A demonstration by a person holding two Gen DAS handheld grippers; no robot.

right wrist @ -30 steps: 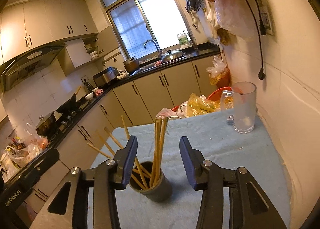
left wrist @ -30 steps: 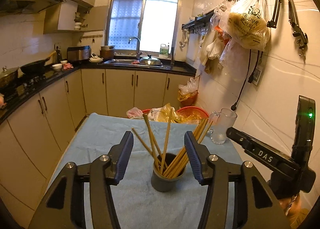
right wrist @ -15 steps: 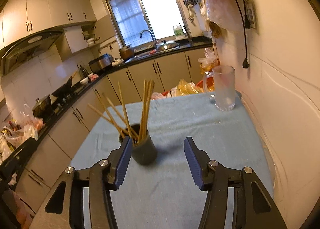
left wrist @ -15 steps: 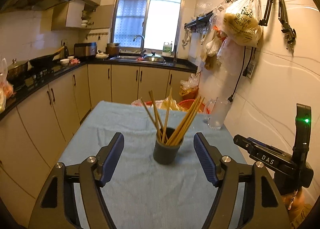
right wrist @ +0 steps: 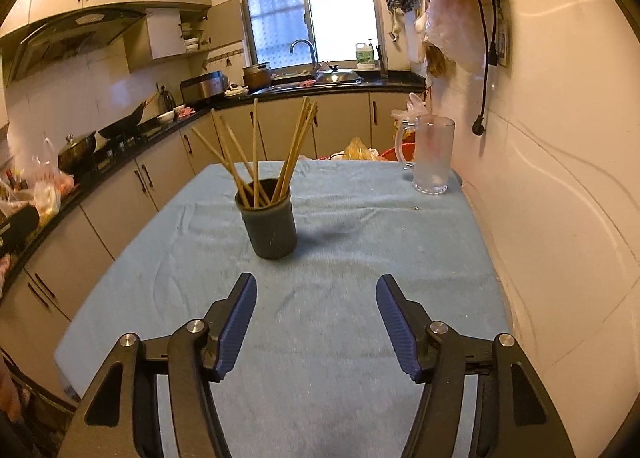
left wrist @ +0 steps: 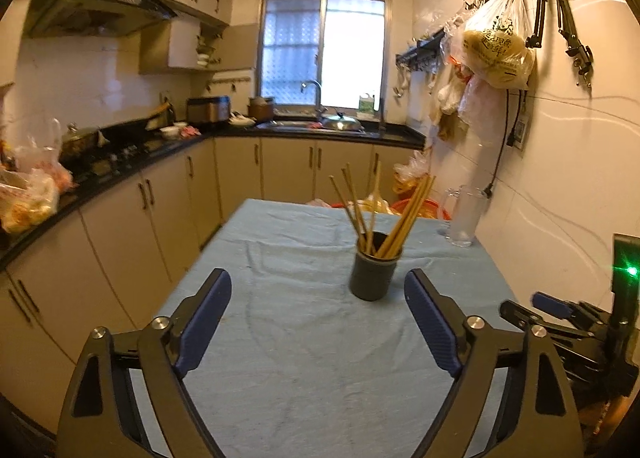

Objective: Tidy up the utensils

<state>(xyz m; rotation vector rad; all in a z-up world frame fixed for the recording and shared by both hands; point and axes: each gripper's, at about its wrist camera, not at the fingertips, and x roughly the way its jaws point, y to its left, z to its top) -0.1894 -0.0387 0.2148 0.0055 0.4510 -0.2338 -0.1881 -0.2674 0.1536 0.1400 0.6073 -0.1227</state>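
A dark round cup [right wrist: 272, 227] stands upright on the bench [right wrist: 360, 258], which is covered by a pale blue cloth. It holds a bundle of light wooden chopsticks [right wrist: 256, 153], fanned apart and leaning on the rim. A glass mug [right wrist: 432, 153] stands well apart by the wall. The left gripper [left wrist: 318, 322] and right gripper [right wrist: 316, 322] sit short of the cup, fingers wide and opening, nothing between them.

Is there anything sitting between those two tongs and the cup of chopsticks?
Nothing visible. Only bare blue cloth lies between the right tongs, the left tongs and the dark cup of chopsticks. The glass mug stands off by the wall.
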